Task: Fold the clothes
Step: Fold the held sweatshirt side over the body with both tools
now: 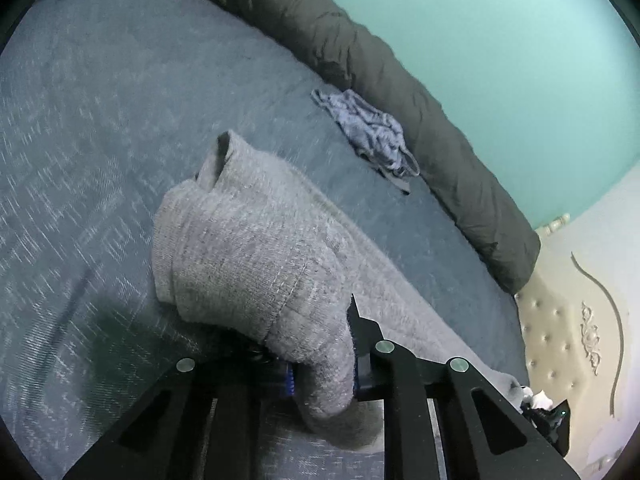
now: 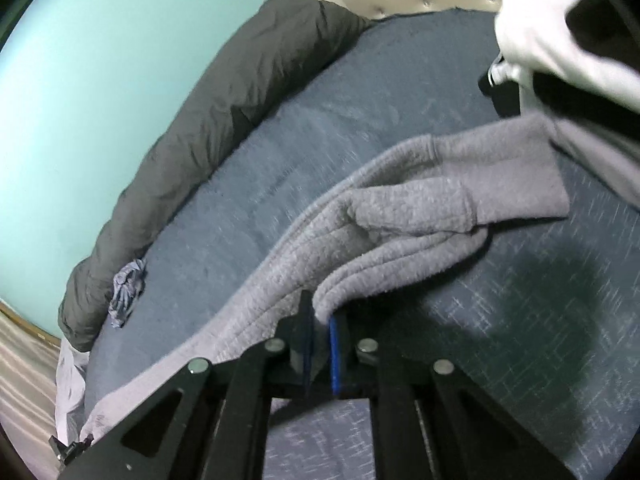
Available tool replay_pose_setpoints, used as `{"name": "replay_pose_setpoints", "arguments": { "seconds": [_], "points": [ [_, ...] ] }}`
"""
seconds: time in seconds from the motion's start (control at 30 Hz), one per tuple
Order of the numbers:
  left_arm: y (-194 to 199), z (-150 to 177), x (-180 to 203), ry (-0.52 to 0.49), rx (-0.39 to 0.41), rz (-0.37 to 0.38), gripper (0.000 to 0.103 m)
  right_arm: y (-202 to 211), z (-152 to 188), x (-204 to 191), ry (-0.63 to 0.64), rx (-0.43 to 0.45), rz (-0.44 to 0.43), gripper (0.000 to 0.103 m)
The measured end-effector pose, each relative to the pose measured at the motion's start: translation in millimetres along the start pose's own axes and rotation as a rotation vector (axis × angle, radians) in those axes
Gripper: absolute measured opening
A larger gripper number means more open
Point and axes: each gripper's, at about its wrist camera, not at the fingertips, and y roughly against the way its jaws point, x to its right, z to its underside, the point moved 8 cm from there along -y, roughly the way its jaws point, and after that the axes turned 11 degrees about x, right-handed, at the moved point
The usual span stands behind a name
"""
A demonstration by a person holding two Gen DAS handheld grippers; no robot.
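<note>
A grey knitted garment (image 1: 248, 248) lies stretched across the blue-grey bed cover (image 1: 100, 120), one end folded over into a thick bundle. My left gripper (image 1: 320, 364) is shut on that bundled end, and the fabric hangs over and hides the left finger. In the right wrist view the same grey garment (image 2: 400, 216) runs from a cuffed end at upper right down to my right gripper (image 2: 320, 328). That gripper is shut on a folded edge, pinched between its blue-edged pads. Both held ends are lifted off the bed cover (image 2: 520, 340).
A rolled dark olive duvet (image 1: 360, 52) lies along the teal wall (image 1: 500, 40). A small crumpled blue-and-white garment (image 1: 372, 128) rests beside it. A cream tufted headboard (image 1: 552, 328) ends the bed. White fabric with something black (image 2: 552, 32) hangs at the top right of the right wrist view.
</note>
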Motion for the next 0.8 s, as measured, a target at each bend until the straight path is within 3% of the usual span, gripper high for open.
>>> {"name": "replay_pose_setpoints", "arguments": {
  "seconds": [0.3,0.5,0.67,0.8],
  "points": [
    [44.4,-22.4,25.3,-0.015,0.03,0.029,0.018,36.7,-27.9,-50.3,0.019,0.045,-0.091,0.006],
    [100.1,-21.5,22.6,-0.014,0.037,0.042,0.018,78.8,-32.9,-71.7,0.034,0.051,-0.151,0.006],
    [151.9,-4.7,1.2,0.005,0.025,0.04,0.018,120.0,-8.1,-67.9,0.043,0.011,-0.201,0.006],
    [183.9,19.1,-30.8,0.021,-0.001,0.014,0.018,137.0,35.5,-38.3,0.035,-0.066,-0.197,0.006]
  ]
}}
